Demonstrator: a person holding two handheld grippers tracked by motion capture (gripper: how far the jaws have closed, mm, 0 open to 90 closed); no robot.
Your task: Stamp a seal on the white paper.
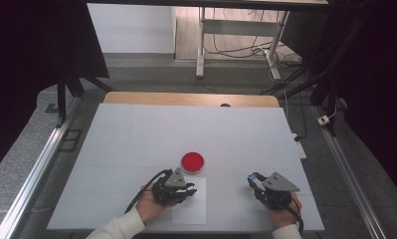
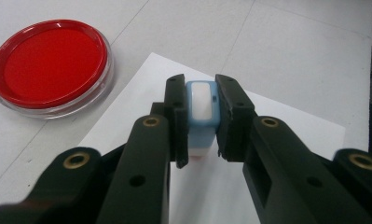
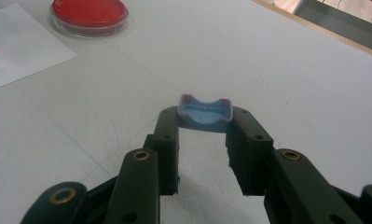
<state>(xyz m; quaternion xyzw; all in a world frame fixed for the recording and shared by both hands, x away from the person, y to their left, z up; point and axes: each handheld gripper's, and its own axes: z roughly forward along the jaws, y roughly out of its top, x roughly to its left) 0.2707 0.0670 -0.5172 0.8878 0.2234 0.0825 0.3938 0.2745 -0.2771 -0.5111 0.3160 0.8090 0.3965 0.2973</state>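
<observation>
White table (image 1: 136, 134), red ink pad (image 1: 192, 162) and paper sheet (image 1: 191, 211) on it

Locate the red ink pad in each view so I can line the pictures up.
High view: ink pad sits mid-table, just beyond the left gripper.
Left gripper view: ink pad lies top left, beside the paper and left of the fingers.
Right gripper view: ink pad lies at the top edge, left of centre.
Shared landmark: the white paper sheet next to the pad, at and.

high: above, forward-down | gripper views: close, low — all share red dish (image 1: 192, 162)
</observation>
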